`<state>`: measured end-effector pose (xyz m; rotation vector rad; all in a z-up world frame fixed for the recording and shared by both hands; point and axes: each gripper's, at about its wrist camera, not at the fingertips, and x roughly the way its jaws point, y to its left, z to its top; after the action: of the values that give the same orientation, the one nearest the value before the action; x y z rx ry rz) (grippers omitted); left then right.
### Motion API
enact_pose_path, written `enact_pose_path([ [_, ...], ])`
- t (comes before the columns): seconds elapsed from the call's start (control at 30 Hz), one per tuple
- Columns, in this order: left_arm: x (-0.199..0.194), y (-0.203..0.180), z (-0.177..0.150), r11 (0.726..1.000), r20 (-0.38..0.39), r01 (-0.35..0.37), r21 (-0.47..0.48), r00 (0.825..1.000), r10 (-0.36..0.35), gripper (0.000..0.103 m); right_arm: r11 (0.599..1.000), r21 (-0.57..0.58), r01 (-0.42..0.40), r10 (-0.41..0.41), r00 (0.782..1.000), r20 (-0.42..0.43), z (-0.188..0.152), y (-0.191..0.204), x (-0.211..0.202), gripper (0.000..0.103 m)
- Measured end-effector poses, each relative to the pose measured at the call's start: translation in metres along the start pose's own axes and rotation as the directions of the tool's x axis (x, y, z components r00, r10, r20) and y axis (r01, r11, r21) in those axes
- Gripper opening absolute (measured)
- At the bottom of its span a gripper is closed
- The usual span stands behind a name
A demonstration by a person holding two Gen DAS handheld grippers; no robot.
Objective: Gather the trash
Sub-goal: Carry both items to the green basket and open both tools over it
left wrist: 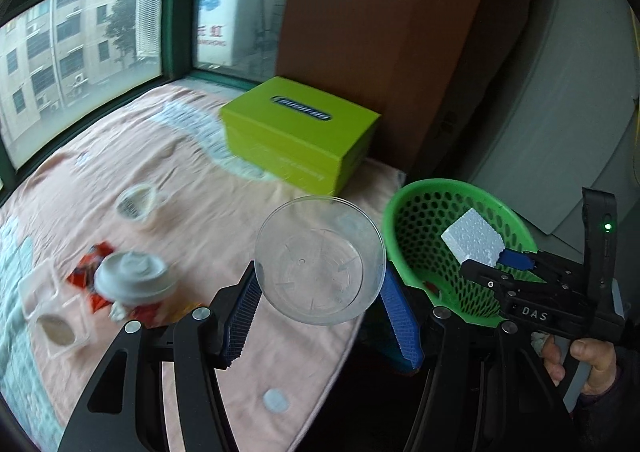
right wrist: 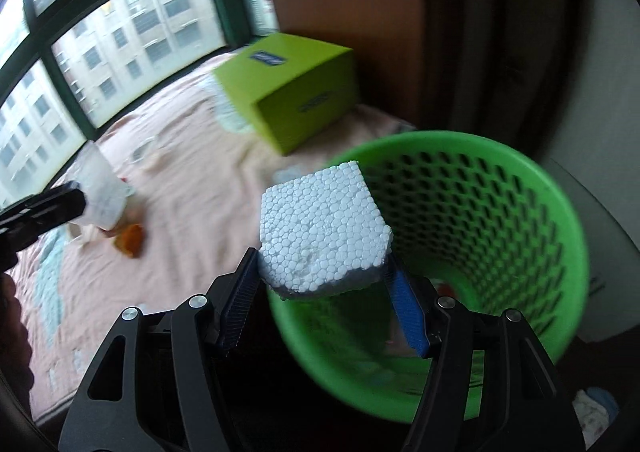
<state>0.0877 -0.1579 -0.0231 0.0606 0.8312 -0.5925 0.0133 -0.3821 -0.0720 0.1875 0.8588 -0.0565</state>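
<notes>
My left gripper (left wrist: 320,284) is shut on a clear plastic cup (left wrist: 320,260), held above the bed's right edge with its mouth toward the camera. My right gripper (right wrist: 322,272) is shut on a white foam block (right wrist: 324,228), which hangs over the near rim of the green perforated basket (right wrist: 520,211). In the left wrist view the right gripper (left wrist: 492,266) carries the foam block (left wrist: 474,238) in front of the basket (left wrist: 424,219). A white lidded cup (left wrist: 132,278) lies on a red wrapper (left wrist: 86,272) on the pink bedspread (left wrist: 200,179).
A lime green box (left wrist: 300,131) stands at the back of the bed against a brown panel (left wrist: 380,31). A clear plastic tray (left wrist: 52,312) and a small clear cup (left wrist: 134,201) lie on the bedspread. Windows line the far side. A hand (left wrist: 576,360) holds the right gripper's handle.
</notes>
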Motion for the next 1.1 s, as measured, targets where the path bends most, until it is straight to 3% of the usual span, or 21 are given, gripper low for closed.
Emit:
enact_pose_path([
  [0.3,0.028,-0.045,0.020,0.996,-0.027,0.046,0.070,0.999,-0.044,0.058,0.994,0.076,0.080,-0.079,0.997,-0.015,-0.001,-0.054,0.000,0.065],
  [0.4,0.039,-0.062,0.025,0.994,-0.043,0.064,0.093,0.997,-0.060,0.058,0.989,0.106,0.099,-0.098,0.995,-0.011,-0.004,-0.067,-0.003,0.074],
  [0.47,0.043,-0.071,0.028,0.991,-0.049,0.070,0.110,0.997,-0.065,0.058,0.987,0.119,0.107,-0.107,0.994,-0.009,-0.006,-0.075,-0.006,0.075],
  [1.03,0.085,-0.138,0.024,0.972,-0.135,0.153,0.176,0.982,-0.130,0.059,0.977,0.191,0.095,-0.112,0.991,0.077,-0.020,-0.102,-0.049,0.079],
  [1.1,0.088,-0.143,0.022,0.971,-0.147,0.159,0.178,0.980,-0.134,0.064,0.976,0.195,0.092,-0.110,0.991,0.082,-0.021,-0.103,-0.052,0.079],
])
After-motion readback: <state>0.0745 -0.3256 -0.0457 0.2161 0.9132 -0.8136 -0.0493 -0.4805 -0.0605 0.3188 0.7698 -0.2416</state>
